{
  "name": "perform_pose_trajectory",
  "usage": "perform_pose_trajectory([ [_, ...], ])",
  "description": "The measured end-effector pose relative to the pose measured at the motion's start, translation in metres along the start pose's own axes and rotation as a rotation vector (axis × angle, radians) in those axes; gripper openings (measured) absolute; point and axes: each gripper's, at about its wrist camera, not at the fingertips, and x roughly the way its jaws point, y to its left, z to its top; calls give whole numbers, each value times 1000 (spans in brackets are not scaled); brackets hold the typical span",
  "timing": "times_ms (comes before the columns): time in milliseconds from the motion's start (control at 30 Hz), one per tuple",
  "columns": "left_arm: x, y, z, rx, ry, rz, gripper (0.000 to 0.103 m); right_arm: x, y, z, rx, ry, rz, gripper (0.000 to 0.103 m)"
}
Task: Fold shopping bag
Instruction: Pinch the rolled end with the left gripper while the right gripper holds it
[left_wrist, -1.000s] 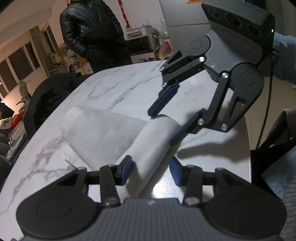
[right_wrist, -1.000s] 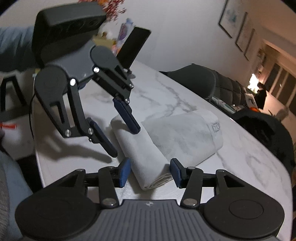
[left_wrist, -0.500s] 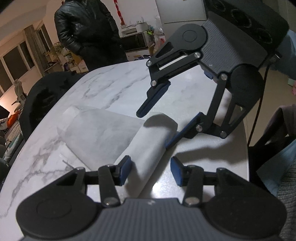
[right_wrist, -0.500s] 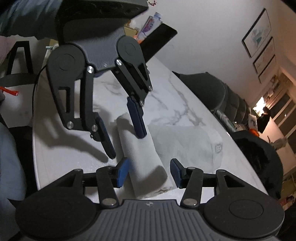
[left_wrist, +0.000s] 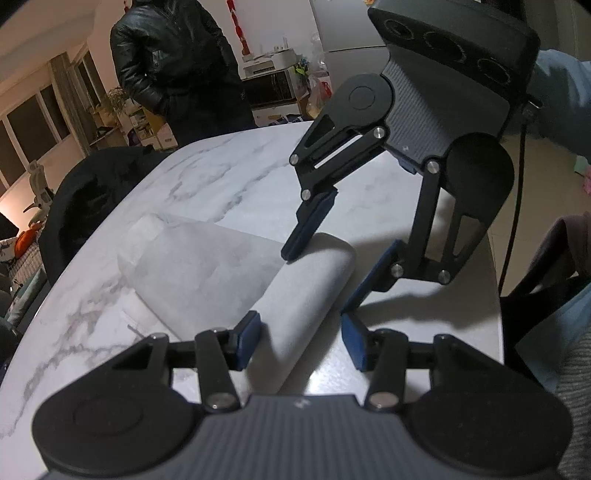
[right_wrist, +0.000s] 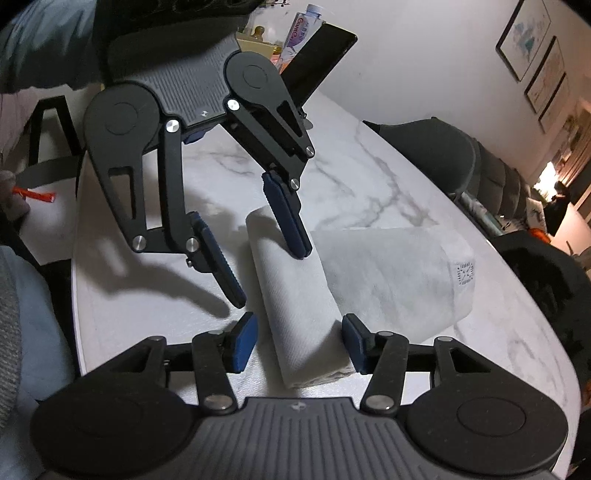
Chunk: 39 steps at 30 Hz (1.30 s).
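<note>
Item: one white shopping bag (right_wrist: 388, 273), partly rolled, lying flat on my marble desk (left_wrist: 221, 184). The rolled end (left_wrist: 306, 291) sits between the spread fingers of both grippers.

Left gripper (left_wrist: 301, 341): fingers released, straddling one end of the roll, no grasp.

Right gripper (right_wrist: 299, 343): fingers released, straddling the other end.

Markings: one small square printed label (right_wrist: 464, 272) on the bag, unreadable. One bottle (right_wrist: 297, 27) beyond my fingers, lettering illegible.

One person in a black jacket (left_wrist: 177, 70) stands beyond the desk.
</note>
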Motion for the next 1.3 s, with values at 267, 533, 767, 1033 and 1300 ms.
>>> perform_pose_trajectory([
  [267, 7, 7, 1, 2, -1, 15, 45, 6, -11, 1, 42, -13, 16, 51],
  [533, 11, 15, -2, -23, -25, 0, 47, 6, -16, -1, 80, -25, 39, 51],
  [767, 14, 21, -8, -47, -64, -7, 50, 9, -35, -9, 178, -50, 96, 51],
  [1033, 15, 27, -15, -86, -107, -23, 49, 3, -39, -19, 268, -93, 126, 51],
  [1300, 17, 29, -20, -115, -145, -22, 49, -6, -32, -20, 308, -91, 114, 51],
])
